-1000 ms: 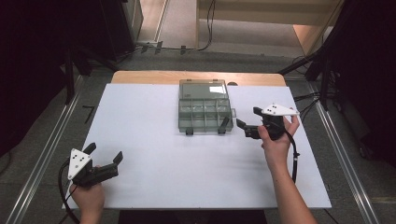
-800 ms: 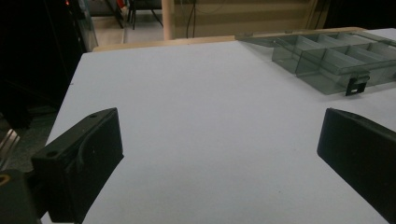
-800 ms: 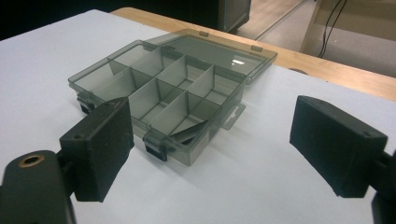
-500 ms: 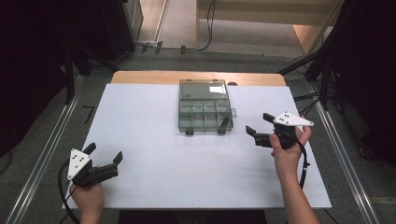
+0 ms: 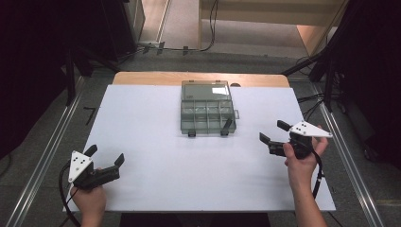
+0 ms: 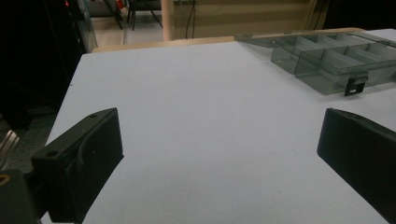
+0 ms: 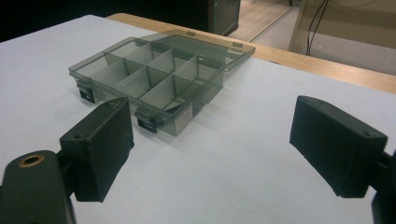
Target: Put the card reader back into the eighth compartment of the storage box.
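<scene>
A clear grey compartment box (image 5: 208,113) lies at the back middle of the white table (image 5: 151,118), its lid folded open behind it and its compartments empty. Two black latches hang at its front edge. My left gripper (image 5: 105,155) is held near the front left corner, open, with bare table between its jaws (image 6: 219,140); the box (image 6: 327,58) is far off to its right. My right gripper (image 5: 273,131) hovers open to the right of the box and nearer the person, pointing at the box (image 7: 149,77) with nothing between its jaws (image 7: 210,135).
A wooden strip (image 5: 142,78) runs along the table's far edge. Metal rails (image 5: 47,156) flank the table on the floor, with cables and dark stands beyond. A cable trails from each gripper.
The right gripper has drawn back from the box's front right corner, moving right and toward the person, still open. The left gripper has stayed put.
</scene>
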`<state>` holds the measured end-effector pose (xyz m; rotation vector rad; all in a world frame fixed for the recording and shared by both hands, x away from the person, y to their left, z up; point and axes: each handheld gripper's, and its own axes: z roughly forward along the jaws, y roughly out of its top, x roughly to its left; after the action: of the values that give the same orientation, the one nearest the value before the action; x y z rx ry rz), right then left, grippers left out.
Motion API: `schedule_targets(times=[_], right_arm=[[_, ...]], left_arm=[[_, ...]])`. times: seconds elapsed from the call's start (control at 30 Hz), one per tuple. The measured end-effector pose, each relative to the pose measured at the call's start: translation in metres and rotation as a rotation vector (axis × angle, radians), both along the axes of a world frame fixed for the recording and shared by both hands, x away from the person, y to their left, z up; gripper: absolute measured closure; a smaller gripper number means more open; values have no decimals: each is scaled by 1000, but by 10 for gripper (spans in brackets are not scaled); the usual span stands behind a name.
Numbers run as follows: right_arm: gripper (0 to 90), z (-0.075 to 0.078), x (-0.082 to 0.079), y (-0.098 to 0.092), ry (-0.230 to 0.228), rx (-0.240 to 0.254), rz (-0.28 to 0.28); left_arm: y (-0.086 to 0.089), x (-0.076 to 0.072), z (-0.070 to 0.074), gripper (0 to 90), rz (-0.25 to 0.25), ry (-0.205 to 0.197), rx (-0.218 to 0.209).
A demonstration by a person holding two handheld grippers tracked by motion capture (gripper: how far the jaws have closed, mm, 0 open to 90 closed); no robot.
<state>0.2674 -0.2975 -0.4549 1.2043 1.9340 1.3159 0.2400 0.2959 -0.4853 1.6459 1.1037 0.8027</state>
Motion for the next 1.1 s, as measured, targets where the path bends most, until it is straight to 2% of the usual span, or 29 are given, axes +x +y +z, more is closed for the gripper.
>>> schedule_targets(times=[0.67, 0.9, 1.1], right_arm=[[117, -13, -30, -32, 1, 12, -56], [117, -18, -38, -39, -5, 5, -36], [122, -24, -45, -46, -10, 21, -41]], left_arm=[[0, 0, 0, 3, -1, -1, 1], [0, 0, 0, 3, -1, -1, 1], [0, 0, 0, 4, 0, -2, 1]])
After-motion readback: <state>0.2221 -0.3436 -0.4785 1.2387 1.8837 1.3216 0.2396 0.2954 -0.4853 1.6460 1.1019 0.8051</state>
